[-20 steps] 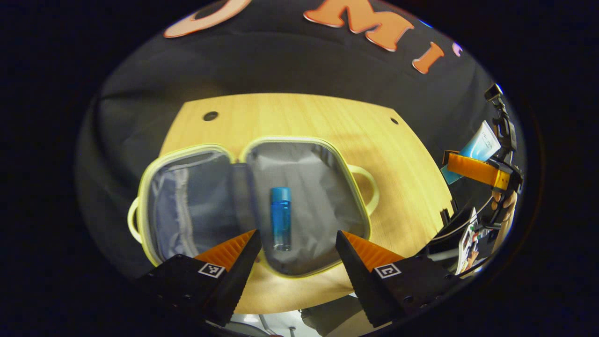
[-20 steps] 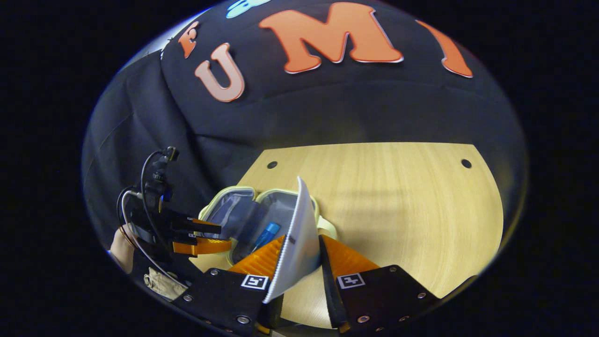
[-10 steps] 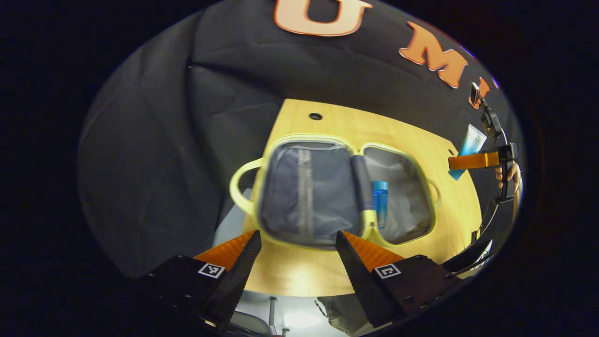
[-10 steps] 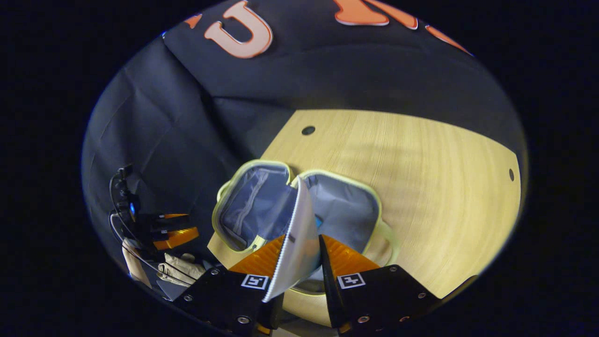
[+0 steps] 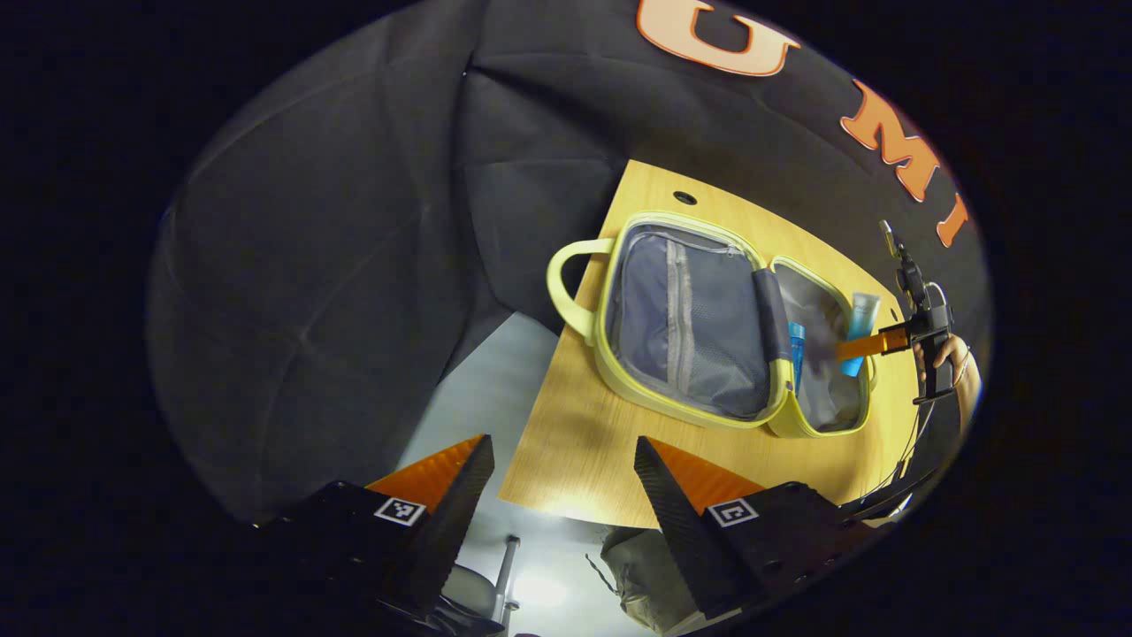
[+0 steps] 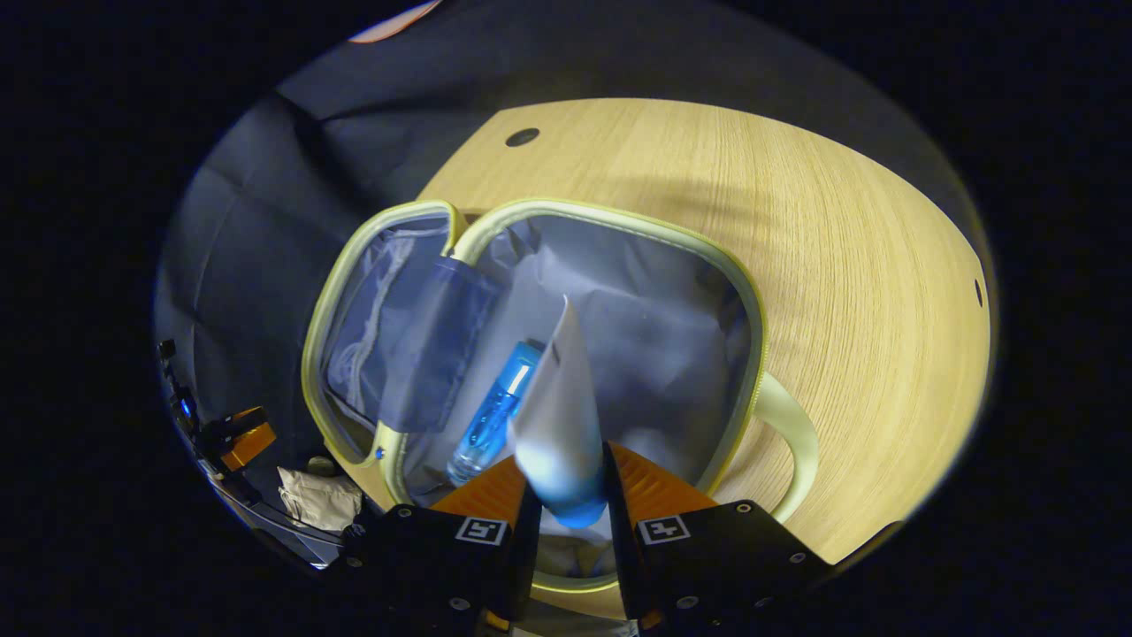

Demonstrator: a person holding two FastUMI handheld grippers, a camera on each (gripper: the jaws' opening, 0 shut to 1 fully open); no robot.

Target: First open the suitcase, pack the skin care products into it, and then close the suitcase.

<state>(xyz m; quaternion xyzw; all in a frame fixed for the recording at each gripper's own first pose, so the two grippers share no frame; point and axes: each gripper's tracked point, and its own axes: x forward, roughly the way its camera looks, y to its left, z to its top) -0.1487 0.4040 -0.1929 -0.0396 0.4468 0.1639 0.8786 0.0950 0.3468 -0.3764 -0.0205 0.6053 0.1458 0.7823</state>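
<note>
- The suitcase (image 6: 752, 292) lies open flat on the table (image 6: 867, 265), both halves up, its pale rim running around grey lining.
- In the right gripper view the nearer half sits straight ahead of the fingers, and the other half, with a mesh pocket, lies ahead and to their left.
- A blue bottle (image 6: 493, 411) lies inside the nearer half, just left of the fingers and close to the hinge strip.
- A tube (image 6: 557, 416) is clamped between the right gripper's (image 6: 566, 495) two fingers, one on each side of it, its flat crimped end pointing away from them over the lining.
- The tube hangs above the nearer half, just beside the bottle; I cannot tell whether it touches the lining.
- A loop handle (image 6: 790, 433) sticks out from the suitcase rim to the right of the fingers.
- In the left gripper view the suitcase (image 5: 690, 402) lies ahead and to the right of the fingers, well apart from them, near the table's (image 5: 575, 451) left edge.
- There the bottle (image 5: 796, 354) and the tube (image 5: 860, 332) show in the far half, the tube in the right gripper (image 5: 871, 343), which a hand (image 5: 951, 354) holds.
- The left gripper (image 5: 562, 482) has its fingers spread wide apart with nothing between them, hanging off the table's near corner over the floor (image 5: 482, 398).
</note>
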